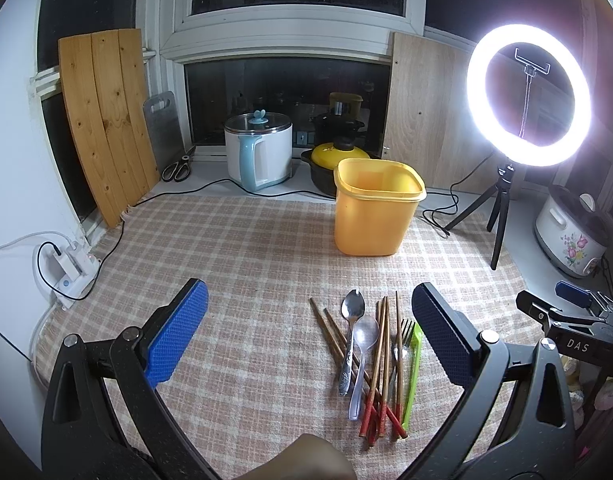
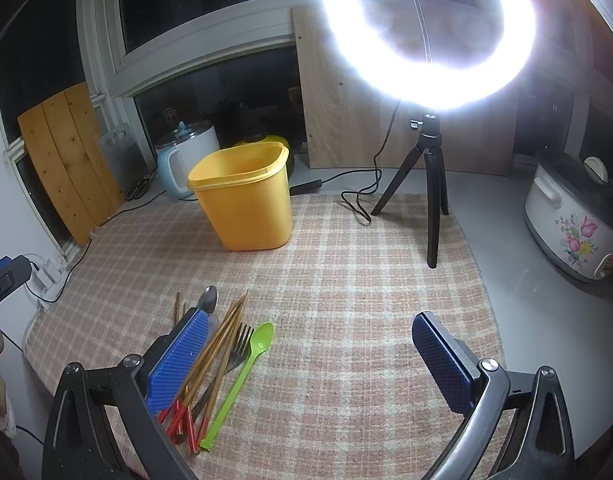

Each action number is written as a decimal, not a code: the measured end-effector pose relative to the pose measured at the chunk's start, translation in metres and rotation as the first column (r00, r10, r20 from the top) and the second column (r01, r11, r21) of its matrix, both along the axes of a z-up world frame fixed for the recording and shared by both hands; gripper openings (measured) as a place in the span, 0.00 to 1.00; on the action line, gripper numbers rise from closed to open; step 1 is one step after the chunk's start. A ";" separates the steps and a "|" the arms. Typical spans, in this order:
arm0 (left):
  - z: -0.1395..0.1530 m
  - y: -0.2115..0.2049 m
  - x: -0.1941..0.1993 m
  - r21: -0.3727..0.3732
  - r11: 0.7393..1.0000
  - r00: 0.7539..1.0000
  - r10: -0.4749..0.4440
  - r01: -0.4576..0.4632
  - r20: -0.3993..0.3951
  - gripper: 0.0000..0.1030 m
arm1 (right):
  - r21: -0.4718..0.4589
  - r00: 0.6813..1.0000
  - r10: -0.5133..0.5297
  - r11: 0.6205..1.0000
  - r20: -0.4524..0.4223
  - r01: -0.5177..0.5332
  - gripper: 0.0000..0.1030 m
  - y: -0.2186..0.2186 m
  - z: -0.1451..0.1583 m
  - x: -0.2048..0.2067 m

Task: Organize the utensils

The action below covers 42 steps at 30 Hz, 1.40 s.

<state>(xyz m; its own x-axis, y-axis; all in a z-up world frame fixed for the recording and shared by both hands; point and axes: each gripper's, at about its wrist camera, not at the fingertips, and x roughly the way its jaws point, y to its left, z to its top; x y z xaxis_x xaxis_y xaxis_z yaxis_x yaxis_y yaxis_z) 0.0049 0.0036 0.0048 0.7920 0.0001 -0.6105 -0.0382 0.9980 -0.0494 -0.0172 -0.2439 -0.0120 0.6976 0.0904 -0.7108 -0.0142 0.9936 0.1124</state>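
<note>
**Both claws spread above the utensil pile**

While the left claw (image 1: 309, 332) hangs over the checked mat (image 1: 246, 248) with its blue pads spread wide and nothing between them, the utensils lie in one loose bundle just inside its right pad. Going left to right in the left wrist view, the bundle runs: two wooden chopsticks (image 1: 332, 334) angled outward, a metal spoon (image 1: 351, 332) with its bowl pointing away, a clear plastic spoon (image 1: 362, 356) overlapping it, a sheaf of red-tipped chopsticks (image 1: 380, 364), a metal fork (image 1: 402, 340), and a green plastic spoon (image 1: 413, 372) at the right edge. Beyond the pile, well apart from it, the yellow container (image 1: 372, 216) stands upright and open on the mat. Further right, a lit ring light (image 1: 528, 96) stands on its tripod, with a floral rice cooker (image 1: 570, 236) on the worktop (image 2: 546, 320) past it.

The right claw (image 2: 310, 364) is likewise released, gripping nothing; in its own view its left pad lies over the metal spoon and chopsticks, while the green spoon lies just right of that pad.
</note>
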 end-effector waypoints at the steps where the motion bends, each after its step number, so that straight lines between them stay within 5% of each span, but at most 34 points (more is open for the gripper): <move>1: 0.000 0.000 0.000 0.000 1.000 1.000 0.000 0.000 0.001 1.00 | -0.001 1.000 0.000 1.000 -0.001 0.000 1.00 0.000 0.000 0.000; 42: -0.032 0.028 0.017 -0.020 0.999 0.997 0.024 -0.026 -0.074 1.00 | 0.067 0.999 0.044 0.997 0.007 -0.044 1.00 -0.003 -0.021 0.015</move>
<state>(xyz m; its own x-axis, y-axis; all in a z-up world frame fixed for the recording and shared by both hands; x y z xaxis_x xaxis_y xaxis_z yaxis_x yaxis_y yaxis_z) 0.0218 0.0320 -0.0273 0.7448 0.0057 -0.6673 -0.0672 0.9955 -0.0666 -0.0022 -0.2468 -0.0326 0.6958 0.1682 -0.6983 -0.0584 0.9822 0.1784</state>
